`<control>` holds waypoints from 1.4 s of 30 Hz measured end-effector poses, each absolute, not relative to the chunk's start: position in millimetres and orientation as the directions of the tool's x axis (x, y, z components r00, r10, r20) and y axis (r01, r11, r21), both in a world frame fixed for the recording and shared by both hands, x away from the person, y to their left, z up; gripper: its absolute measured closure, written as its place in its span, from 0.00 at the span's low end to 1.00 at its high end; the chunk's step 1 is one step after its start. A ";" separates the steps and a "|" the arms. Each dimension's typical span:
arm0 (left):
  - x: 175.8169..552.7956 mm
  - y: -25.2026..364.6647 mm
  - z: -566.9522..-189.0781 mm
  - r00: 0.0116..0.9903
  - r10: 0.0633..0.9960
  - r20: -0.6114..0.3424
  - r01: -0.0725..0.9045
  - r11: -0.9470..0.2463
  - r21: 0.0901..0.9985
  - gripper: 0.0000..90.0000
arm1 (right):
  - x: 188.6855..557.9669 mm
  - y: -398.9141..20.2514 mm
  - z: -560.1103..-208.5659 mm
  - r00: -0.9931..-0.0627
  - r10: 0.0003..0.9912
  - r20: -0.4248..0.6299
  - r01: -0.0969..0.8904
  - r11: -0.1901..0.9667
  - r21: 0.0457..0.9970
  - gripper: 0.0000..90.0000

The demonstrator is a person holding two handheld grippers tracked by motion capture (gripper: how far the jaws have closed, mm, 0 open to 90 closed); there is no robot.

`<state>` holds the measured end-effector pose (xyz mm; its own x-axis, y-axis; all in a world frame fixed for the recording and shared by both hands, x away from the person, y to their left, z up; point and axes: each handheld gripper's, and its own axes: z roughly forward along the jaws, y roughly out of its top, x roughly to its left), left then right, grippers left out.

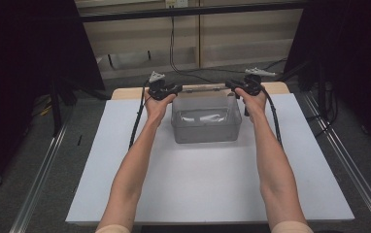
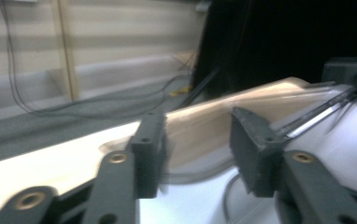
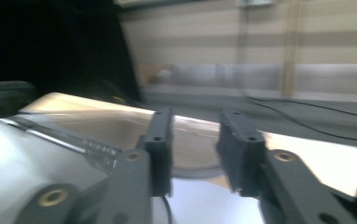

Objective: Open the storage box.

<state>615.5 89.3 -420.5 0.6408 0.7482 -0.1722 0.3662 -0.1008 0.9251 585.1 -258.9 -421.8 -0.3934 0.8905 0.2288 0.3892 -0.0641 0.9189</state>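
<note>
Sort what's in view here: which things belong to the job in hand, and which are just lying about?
Part of the job:
- clear plastic box, between the two hands
- left hand-held gripper at its far left corner
- right hand-held gripper at its far right corner
- white board under the box

Just lying about:
- black cables on the floor beyond the table
- metal rails beside the table

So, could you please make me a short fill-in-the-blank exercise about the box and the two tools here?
1. The clear plastic box rests on a ____ sheet covering the table.
2. The left tool is at the box's far ____ corner.
3. The right tool is at its far ____ corner.
4. The box's walls are ____, so its inside shows.

Missing words: white; left; right; transparent
</note>
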 end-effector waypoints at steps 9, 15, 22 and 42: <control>614.0 90.8 -419.5 0.635 0.755 -0.165 0.363 -0.103 0.926 0.48 | 583.9 -263.4 -424.2 -0.366 0.902 0.230 0.400 -0.071 0.914 0.54; 613.4 93.7 -417.1 0.631 0.760 -0.158 0.367 -0.113 0.923 0.39 | 581.4 -265.7 -421.2 -0.376 0.900 0.220 0.386 -0.064 0.920 0.47; 608.2 99.7 -409.4 0.614 0.779 -0.130 0.371 -0.139 0.918 0.25 | 573.4 -264.4 -411.7 -0.401 0.901 0.167 0.361 -0.012 0.933 0.38; 593.3 97.2 -405.4 0.623 0.768 -0.146 0.340 -0.099 0.935 0.08 | 558.1 -268.4 -402.5 -0.362 0.923 0.128 0.299 -0.016 0.954 0.11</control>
<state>593.3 97.2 -405.4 0.6231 0.7684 -0.1458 0.3403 -0.0985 0.9351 558.1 -268.4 -402.5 -0.3616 0.9234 0.1285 0.2987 -0.0158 0.9542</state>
